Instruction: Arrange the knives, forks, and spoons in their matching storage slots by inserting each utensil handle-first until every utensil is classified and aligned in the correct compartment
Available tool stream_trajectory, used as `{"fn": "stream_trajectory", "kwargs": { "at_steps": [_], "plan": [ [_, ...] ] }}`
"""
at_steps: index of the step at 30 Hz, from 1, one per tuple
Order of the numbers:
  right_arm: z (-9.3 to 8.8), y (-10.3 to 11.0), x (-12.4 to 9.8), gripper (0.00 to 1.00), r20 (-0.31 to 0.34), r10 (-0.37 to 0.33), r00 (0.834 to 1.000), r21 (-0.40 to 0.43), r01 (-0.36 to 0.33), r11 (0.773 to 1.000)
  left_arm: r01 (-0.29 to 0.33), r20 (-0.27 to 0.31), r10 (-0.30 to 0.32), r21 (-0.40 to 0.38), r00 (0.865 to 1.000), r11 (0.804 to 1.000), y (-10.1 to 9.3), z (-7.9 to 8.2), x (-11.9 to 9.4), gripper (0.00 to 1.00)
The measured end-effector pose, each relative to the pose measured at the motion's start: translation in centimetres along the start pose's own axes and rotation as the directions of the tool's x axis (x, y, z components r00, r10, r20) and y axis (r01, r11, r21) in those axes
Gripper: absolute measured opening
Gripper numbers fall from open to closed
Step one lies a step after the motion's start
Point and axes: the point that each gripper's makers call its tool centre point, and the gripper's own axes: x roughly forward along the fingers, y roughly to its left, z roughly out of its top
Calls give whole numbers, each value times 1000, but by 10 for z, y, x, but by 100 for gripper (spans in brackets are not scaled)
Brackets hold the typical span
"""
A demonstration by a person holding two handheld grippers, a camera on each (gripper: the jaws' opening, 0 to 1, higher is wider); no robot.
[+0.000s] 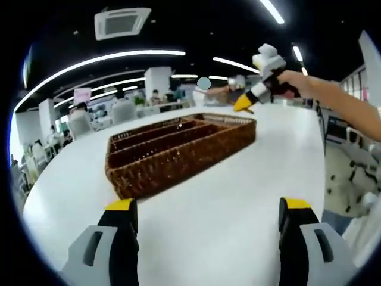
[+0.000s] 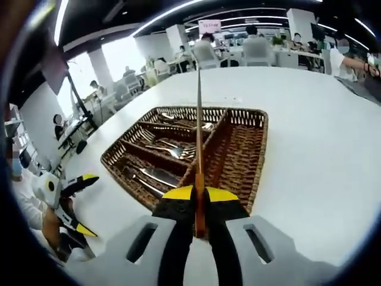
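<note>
We note a broad white desk under both views, set in an open office with ceiling strip lights and seated people at far desks. On it sits a brown wicker tray, long compartments side by side with one wider compartment along its edge; in the left gripper view the same tray lies ahead of the jaws, well apart from them, and its contents are hidden by the wall from that angle. In the right gripper view we see metal utensils lying in the long compartments: forks and spoons in the middle slots and what look like knives in the near slot; the exact sorting is hard to tell. The wider compartment shows bare weave. The right gripper has its yellow-tipped jaws closed on the wooden handle of a knife, blade pointing away above the tray's divider. We also see that gripper held by a hand past the tray's far corner. The left gripper holds nothing, its jaws wide apart above bare desk; it appears again in a hand left of the tray, jaws parted.
</note>
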Motion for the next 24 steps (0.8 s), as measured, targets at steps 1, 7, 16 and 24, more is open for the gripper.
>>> {"fn": "stream_trajectory", "kwargs": {
  "at_steps": [1, 7, 16, 24],
  "plan": [
    [0, -2, 1, 6, -1, -5, 1000, 2, 5, 1000, -1, 1, 1, 5, 1000, 1000, 0, 0, 0, 100],
    [-5, -8, 11, 6, -33, -27, 999, 28, 28, 999, 3, 1, -3, 5, 1000, 1000, -1, 1, 0, 100],
    [-14, -9, 23, 6, -79, -45, 996, 65, 50, 997, 18, -4, -18, 5, 1000, 1000, -6, -1, 1, 100],
    [-19, -19, 27, 6, -116, -85, 990, 111, 98, 989, 10, 1, -10, 4, 1000, 1000, -2, 0, -2, 100]
  ]
}}
